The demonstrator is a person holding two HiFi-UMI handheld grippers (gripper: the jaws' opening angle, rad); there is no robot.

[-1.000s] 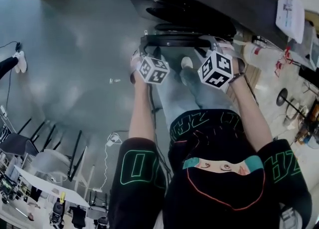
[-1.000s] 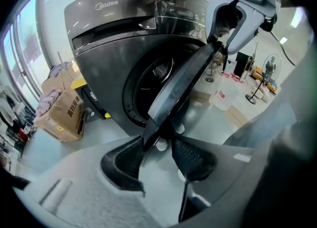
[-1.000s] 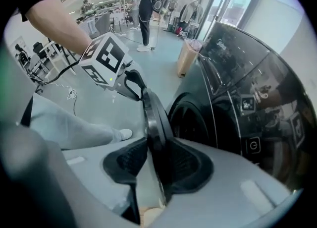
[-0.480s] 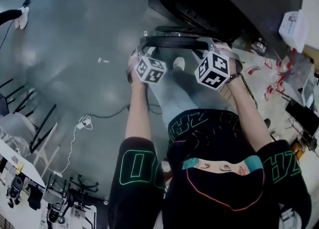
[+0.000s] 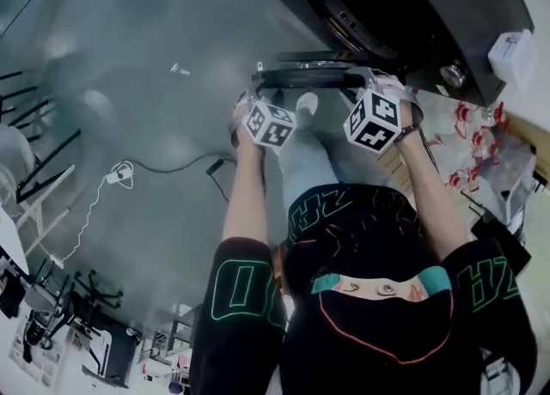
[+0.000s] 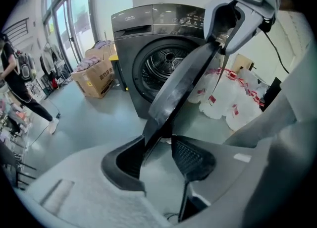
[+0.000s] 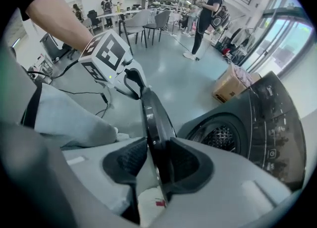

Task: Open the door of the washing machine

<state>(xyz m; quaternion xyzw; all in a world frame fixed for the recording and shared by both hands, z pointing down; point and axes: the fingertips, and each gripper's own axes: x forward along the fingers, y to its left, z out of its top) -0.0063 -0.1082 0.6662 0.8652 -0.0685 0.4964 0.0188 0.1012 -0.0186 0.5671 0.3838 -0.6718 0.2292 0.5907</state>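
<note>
On the left, the left gripper (image 5: 256, 97) has its jaws clenched on the rim of the washing machine door (image 5: 311, 76), which stands wide open, edge-on between both hands. Over on the right, the right gripper (image 5: 382, 88) clamps that same rim. Just beyond sits the dark washing machine (image 5: 404, 7), drum mouth uncovered.
</note>
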